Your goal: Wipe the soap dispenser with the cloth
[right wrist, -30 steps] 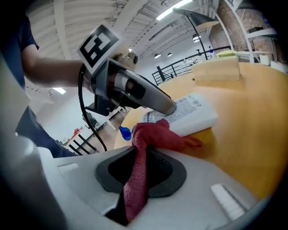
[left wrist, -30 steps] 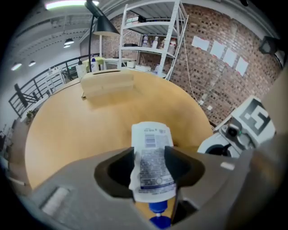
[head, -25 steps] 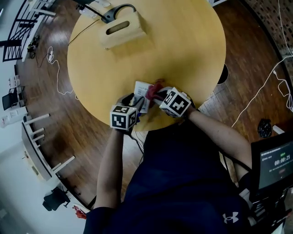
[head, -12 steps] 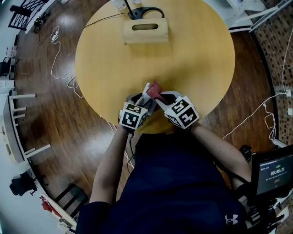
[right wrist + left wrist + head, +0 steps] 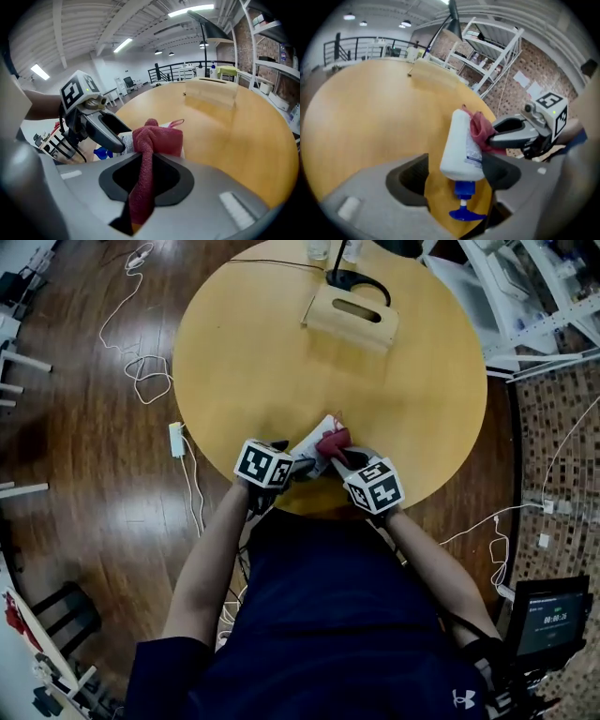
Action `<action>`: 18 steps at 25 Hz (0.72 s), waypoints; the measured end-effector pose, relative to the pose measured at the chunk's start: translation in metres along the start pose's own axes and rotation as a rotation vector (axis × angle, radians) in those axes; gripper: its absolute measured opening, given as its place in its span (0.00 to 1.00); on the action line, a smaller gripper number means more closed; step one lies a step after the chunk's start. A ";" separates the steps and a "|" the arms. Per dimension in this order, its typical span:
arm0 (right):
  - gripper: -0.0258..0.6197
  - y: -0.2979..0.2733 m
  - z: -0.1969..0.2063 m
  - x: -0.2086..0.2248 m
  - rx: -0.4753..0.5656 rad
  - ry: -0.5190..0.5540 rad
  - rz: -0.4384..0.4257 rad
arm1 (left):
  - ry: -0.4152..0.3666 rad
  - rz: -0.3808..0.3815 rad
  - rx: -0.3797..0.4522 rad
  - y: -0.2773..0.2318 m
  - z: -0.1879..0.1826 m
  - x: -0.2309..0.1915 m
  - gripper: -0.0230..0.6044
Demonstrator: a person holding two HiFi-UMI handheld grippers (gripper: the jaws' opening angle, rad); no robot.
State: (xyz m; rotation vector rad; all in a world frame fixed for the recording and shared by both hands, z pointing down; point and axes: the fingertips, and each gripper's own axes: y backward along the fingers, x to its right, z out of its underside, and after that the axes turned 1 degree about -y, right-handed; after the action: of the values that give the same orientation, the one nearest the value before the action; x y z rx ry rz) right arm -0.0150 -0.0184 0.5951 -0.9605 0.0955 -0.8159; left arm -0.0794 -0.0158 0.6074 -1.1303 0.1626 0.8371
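The left gripper [image 5: 454, 174] has just been opening its jaws. A second ago they clamped the soap dispenser [image 5: 460, 143] above the near edge of the table [image 5: 281, 352]. Now they stand apart with the dispenser between them. The left jaw is clear of the dispenser's side and the right jaw is close beside it. The left gripper has also rolled, so its marker cube [image 5: 262, 464] presents a different face in the head view.

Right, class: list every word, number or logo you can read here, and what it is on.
Nothing reads clearly.
Soap dispenser label: print too blurred.
Screen: timer digits, too small.
Shirt: a logo, no words.
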 end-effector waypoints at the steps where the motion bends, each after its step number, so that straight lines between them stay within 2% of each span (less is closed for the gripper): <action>1: 0.15 0.000 0.001 0.001 -0.003 -0.010 0.003 | 0.020 0.055 -0.024 -0.007 0.003 0.005 0.61; 3: 0.15 0.000 0.002 0.001 -0.008 -0.031 0.004 | 0.002 0.110 -0.067 -0.015 0.007 0.012 0.58; 4: 0.15 0.003 0.000 0.002 -0.001 -0.045 0.010 | -0.044 0.099 -0.074 -0.016 0.006 0.014 0.52; 5: 0.15 0.008 -0.005 0.003 0.021 -0.066 0.023 | -0.116 0.055 -0.070 -0.015 0.002 0.012 0.52; 7: 0.15 0.024 -0.028 0.011 0.109 -0.117 0.068 | -0.326 -0.093 -0.048 -0.011 -0.009 0.007 0.52; 9: 0.15 0.041 -0.055 0.025 0.198 -0.142 0.136 | -0.581 -0.244 -0.038 -0.011 -0.017 0.009 0.51; 11: 0.15 0.048 -0.071 0.036 0.230 -0.126 0.199 | -0.800 -0.347 -0.038 -0.016 -0.019 0.017 0.51; 12: 0.15 0.047 -0.072 0.037 0.217 -0.109 0.215 | -0.871 -0.378 -0.036 -0.019 -0.017 0.022 0.51; 14: 0.15 0.035 -0.065 0.029 0.156 -0.073 0.212 | -0.949 -0.422 -0.033 -0.022 -0.015 0.027 0.51; 16: 0.15 0.024 -0.058 0.009 0.114 -0.029 0.180 | -0.994 -0.444 -0.031 -0.024 -0.014 0.029 0.51; 18: 0.15 0.018 -0.055 -0.013 0.101 0.024 0.137 | -0.993 -0.414 -0.017 -0.023 -0.014 0.033 0.50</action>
State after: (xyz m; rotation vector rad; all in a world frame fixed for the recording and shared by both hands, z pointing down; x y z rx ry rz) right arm -0.0365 -0.0427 0.5454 -0.8394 0.1379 -0.6990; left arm -0.0373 -0.0147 0.6012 -0.6200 -0.8724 0.9289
